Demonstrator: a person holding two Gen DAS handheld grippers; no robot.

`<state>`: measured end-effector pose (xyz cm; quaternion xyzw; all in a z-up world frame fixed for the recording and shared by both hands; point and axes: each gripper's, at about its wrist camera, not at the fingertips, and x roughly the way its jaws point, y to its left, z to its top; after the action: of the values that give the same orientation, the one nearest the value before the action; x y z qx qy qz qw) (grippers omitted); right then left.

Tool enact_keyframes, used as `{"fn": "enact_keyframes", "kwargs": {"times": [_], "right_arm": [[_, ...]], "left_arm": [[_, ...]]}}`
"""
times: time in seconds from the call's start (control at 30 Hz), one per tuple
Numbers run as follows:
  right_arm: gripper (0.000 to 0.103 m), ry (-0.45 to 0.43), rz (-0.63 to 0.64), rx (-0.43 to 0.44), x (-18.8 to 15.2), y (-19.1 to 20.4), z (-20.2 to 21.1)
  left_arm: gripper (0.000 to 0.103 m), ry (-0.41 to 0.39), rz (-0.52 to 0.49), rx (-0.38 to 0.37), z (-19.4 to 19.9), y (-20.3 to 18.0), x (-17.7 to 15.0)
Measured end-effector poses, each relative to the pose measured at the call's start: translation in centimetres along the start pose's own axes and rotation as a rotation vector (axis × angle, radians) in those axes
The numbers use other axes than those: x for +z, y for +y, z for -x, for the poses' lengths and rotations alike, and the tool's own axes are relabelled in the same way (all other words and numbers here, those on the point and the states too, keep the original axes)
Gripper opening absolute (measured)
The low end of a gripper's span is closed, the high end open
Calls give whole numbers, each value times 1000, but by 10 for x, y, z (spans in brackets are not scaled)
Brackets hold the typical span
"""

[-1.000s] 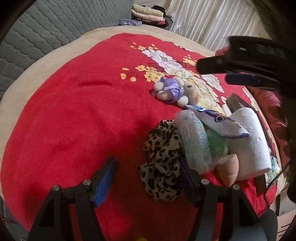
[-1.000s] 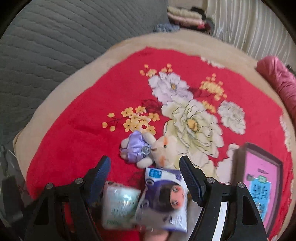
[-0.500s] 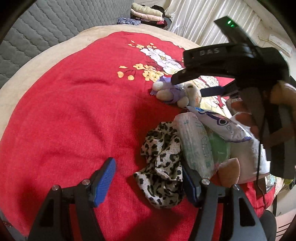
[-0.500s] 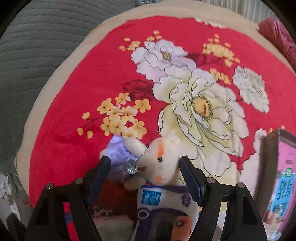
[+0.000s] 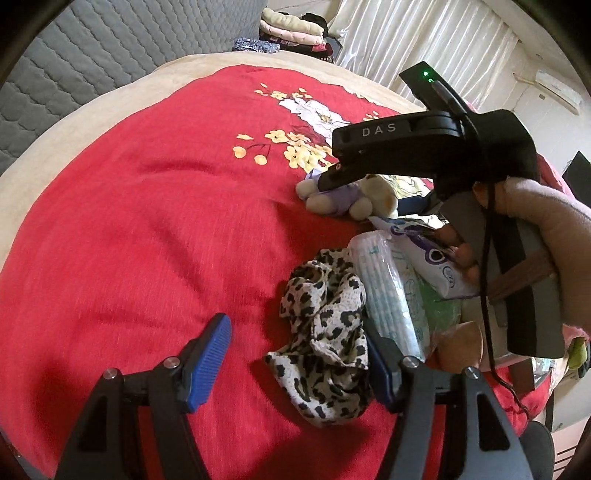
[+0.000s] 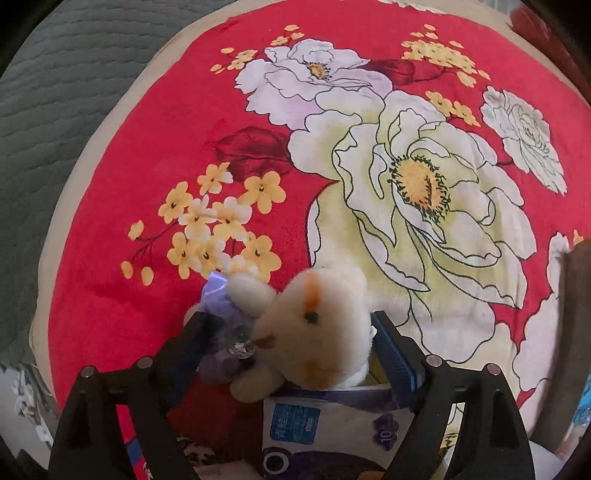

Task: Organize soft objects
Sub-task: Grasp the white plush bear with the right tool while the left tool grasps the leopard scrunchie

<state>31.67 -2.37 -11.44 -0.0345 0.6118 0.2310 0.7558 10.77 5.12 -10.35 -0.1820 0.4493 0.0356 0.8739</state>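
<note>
A cream plush toy in a purple dress (image 6: 314, 332) lies on the red floral blanket (image 6: 147, 147). My right gripper (image 6: 290, 325) points steeply down over it. Its jaws are opening, with the toy between them, and the pads are not pressing on it. The left wrist view shows the same toy (image 5: 354, 199) under that gripper's black housing (image 5: 424, 147). My left gripper (image 5: 293, 332) hovers open above the blanket. A crumpled leopard-print cloth (image 5: 328, 343) lies below it, against the right finger.
A white-green tissue pack (image 5: 384, 291) and a purple printed pack (image 5: 417, 251) lie beside the cloth. A hand in a pink sleeve (image 5: 546, 229) holds the right gripper. Folded clothes (image 5: 291, 33) are stacked at the back by a grey quilted headboard (image 5: 74, 66). A brown frame (image 6: 576, 332) lies at right.
The right gripper has come down over the plush toy, which now sits between its jaws. The left gripper has hardly moved.
</note>
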Motion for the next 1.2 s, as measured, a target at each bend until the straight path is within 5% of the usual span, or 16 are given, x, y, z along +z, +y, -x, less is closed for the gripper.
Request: {"fn": "enact_keyframes", "kwargs": {"times": [0.13,0.2,0.33,0.73,1.2], "right_arm": [[70,-25,4,21,-3,2,11],[62,-50,2,27,-6,1,19],[55,-94,13,26,-9,0,34],[54,-284,44,78,-27,13,110],[54,-401,7,92,-107,-7,175]], "left_arm": [[59,-17,22,-16,1,4,1],[41,-24,34,-9,2,8,1],[24,-29,85,-20,5,19,2],[19,-87,77,-42,19,19,5],[13,-237,38,-8,57,14,4]]}}
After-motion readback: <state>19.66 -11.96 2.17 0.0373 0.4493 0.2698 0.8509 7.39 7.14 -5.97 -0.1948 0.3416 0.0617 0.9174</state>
